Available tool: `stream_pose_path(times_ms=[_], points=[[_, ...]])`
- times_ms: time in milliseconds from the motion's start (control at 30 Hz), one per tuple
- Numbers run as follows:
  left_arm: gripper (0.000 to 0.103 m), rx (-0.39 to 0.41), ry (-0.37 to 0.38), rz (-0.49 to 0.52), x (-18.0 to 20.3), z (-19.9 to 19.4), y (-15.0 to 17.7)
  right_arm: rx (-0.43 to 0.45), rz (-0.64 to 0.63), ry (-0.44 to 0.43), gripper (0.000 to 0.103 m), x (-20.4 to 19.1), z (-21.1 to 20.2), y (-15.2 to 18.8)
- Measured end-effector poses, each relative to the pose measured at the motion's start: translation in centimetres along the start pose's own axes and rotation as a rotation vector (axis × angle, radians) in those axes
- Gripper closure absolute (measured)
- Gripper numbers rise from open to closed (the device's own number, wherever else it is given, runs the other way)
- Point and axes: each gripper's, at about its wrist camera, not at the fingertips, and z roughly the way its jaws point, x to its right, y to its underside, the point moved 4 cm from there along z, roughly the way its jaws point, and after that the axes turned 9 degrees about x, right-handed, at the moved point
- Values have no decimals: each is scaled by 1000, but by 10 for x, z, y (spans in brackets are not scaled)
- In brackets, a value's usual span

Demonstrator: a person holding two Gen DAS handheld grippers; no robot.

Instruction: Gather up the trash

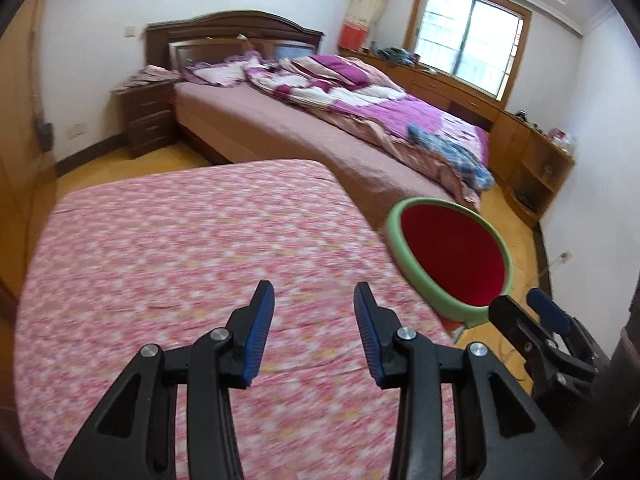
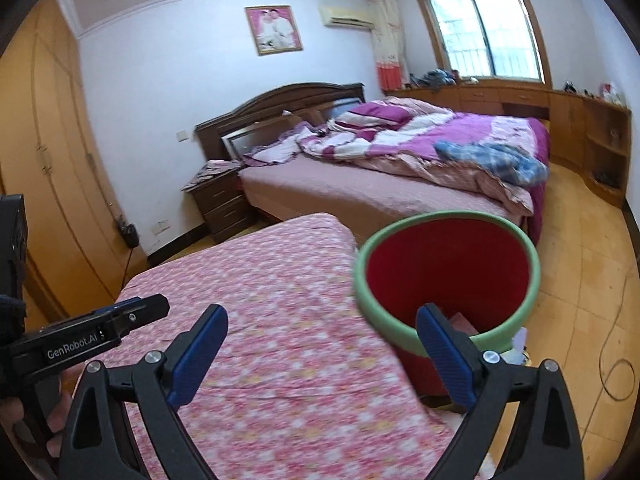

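Observation:
A red bin with a green rim (image 1: pixel 452 254) stands on the floor at the right edge of a table covered in pink floral cloth (image 1: pixel 192 248). It also shows in the right wrist view (image 2: pixel 448 276), with something pink lying at its bottom (image 2: pixel 462 322). My left gripper (image 1: pixel 314 312) is open and empty above the cloth. My right gripper (image 2: pixel 322 338) is open and empty, with its right finger over the bin's near rim. The right gripper also shows in the left wrist view (image 1: pixel 524 308). The left gripper shows at the left of the right wrist view (image 2: pixel 136 314).
A large bed (image 2: pixel 400 168) with a purple quilt and a blue plaid cloth lies beyond the table. A dark nightstand (image 2: pixel 218 200) stands beside it. Wooden cabinets (image 2: pixel 580 128) run under the window. A wardrobe (image 2: pixel 48 160) fills the left. A cable (image 2: pixel 612 356) lies on the floor.

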Motion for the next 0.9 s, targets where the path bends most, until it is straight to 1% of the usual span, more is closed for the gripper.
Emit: stream_pose_path(times_ms=[200,400,533,667,767,900], points=[[62,43,-92,-8,-35,-30,12,21,-39,-53,6,-37,-14,16],[62,87,-190,-19,-64,-54,35,48,-60,-66,6,-54,-21,30],[62,105,-254,-22,-79,-64,48,35,-69,-80,6,-62,-20,43],[62,110,-282,-39,-88,-70,59,16,-71,-91,6,-64,-19,50],[62,119,-302,-35,-92,-72,63,21,-71,-91,6,-65,-20,51],[62,120,-308,-44,-93,-71,67,30,-69,-88,6,-65,-23,50]])
